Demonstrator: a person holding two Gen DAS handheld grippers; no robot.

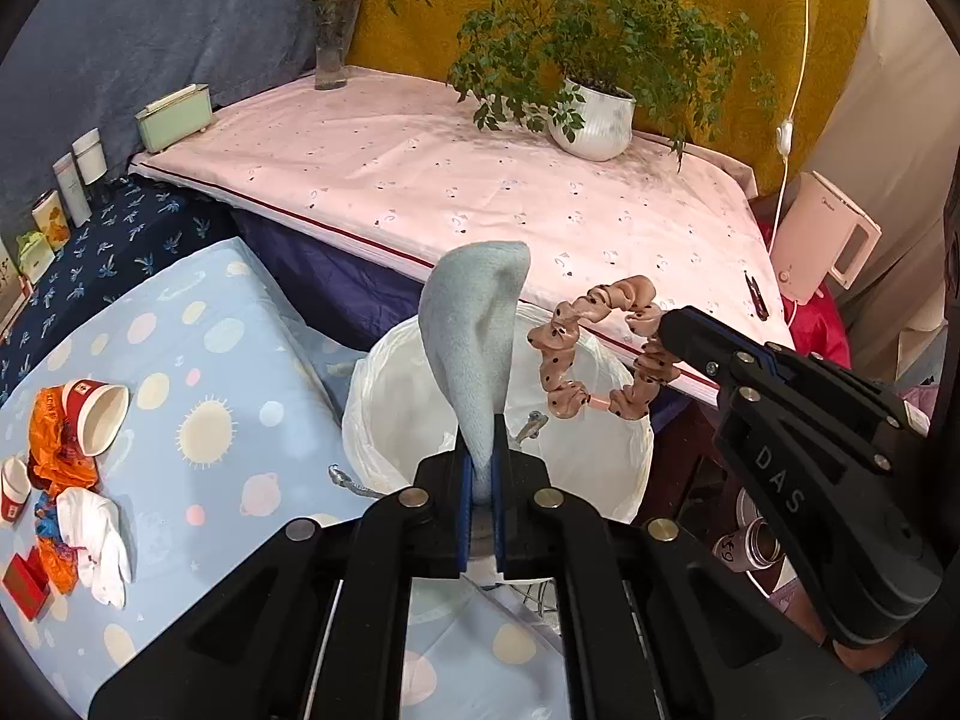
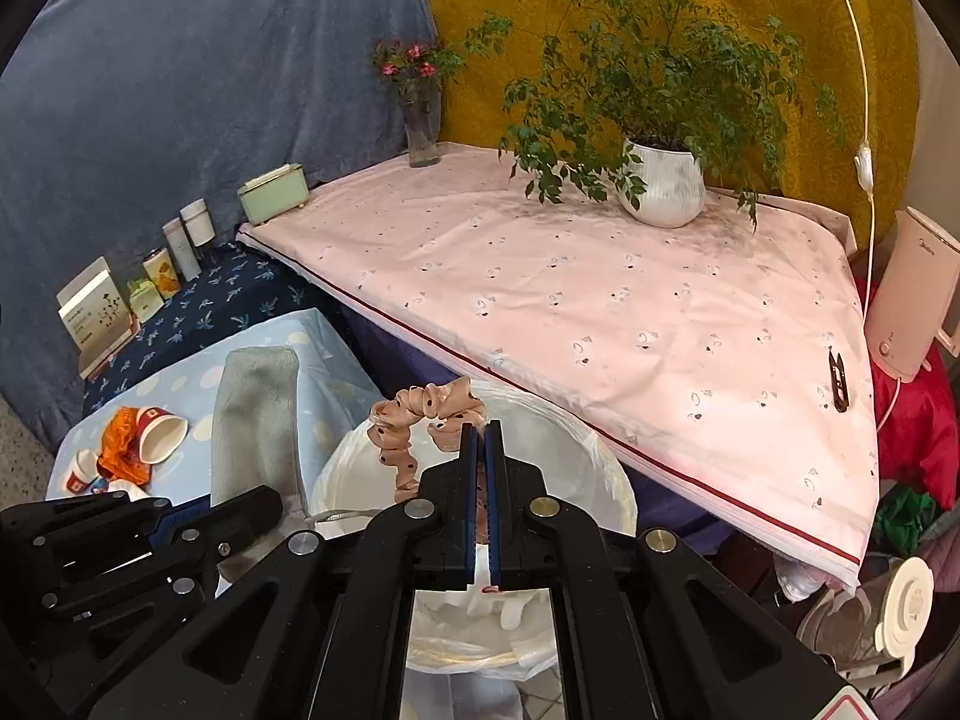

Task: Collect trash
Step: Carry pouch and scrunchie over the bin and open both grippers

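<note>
Left gripper [image 1: 480, 480] holds a cloth [image 1: 474, 348] up over the lined bin [image 1: 384, 396], and the right gripper [image 2: 481, 516] holds a scrunchie [image 2: 414, 420] over that same bin, right of the cloth. Left of the bin, paper cups [image 1: 99, 414] and wrappers [image 1: 57, 450] lie on the low tabletop [image 1: 210, 360]. Behind it, the potted plant [image 1: 594, 114] and vase [image 1: 331, 42] stand on the bed [image 1: 480, 192].

Bin [image 1: 624, 474] interior mostly behind cloth [image 1: 474, 348]; box [image 1: 7, 276] cut by edge.
</note>
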